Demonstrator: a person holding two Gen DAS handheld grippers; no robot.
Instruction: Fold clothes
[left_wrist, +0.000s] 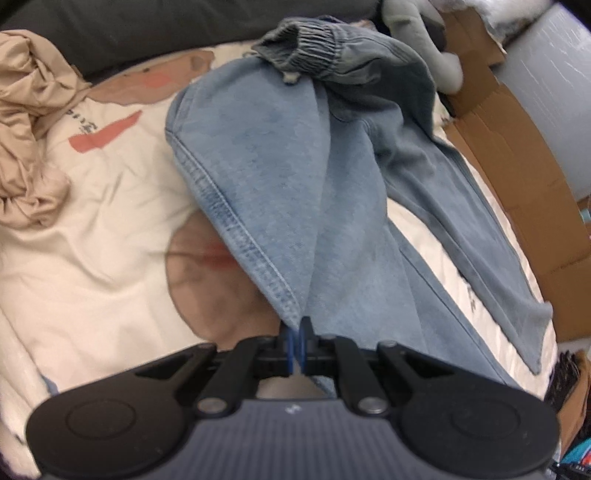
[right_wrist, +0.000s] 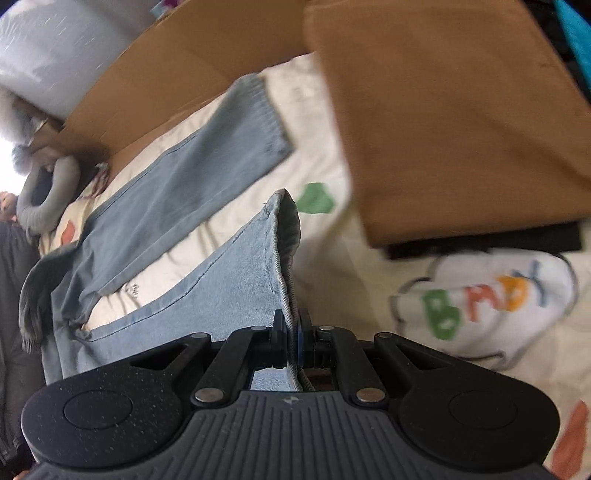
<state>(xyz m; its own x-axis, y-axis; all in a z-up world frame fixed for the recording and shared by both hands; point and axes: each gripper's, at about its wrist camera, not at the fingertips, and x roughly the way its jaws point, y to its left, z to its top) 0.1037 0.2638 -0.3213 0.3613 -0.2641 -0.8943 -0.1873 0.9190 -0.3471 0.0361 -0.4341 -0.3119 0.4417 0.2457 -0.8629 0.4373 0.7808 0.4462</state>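
Left hand-held gripper (left_wrist: 298, 345) is pinched closed on a stitched seam edge of the jeans (left_wrist: 295, 192) — denim rises ahead of it toward the elastic waistband (left_wrist: 314, 48); crumpled beige garment (left_wrist: 33, 122) far left on the bed (left_wrist: 103, 206). Right hand-held gripper (right_wrist: 293, 338) is clamped on one leg's hem (right_wrist: 284, 236); other leg lies flat ahead-left, cardboard (right_wrist: 443, 110) to the right. Denim looks soft but weighty, drapes w/o slipping — seams & hems give the firmest hold.

A home bedroom: a bed (left_wrist: 110, 192) covered by a cream cartoon-print sheet (right_wrist: 369, 258), with crumpled beige clothing (left_wrist: 29, 125), blue jeans (left_wrist: 280, 192) and flattened cardboard boxes (right_wrist: 443, 110) along its edge.
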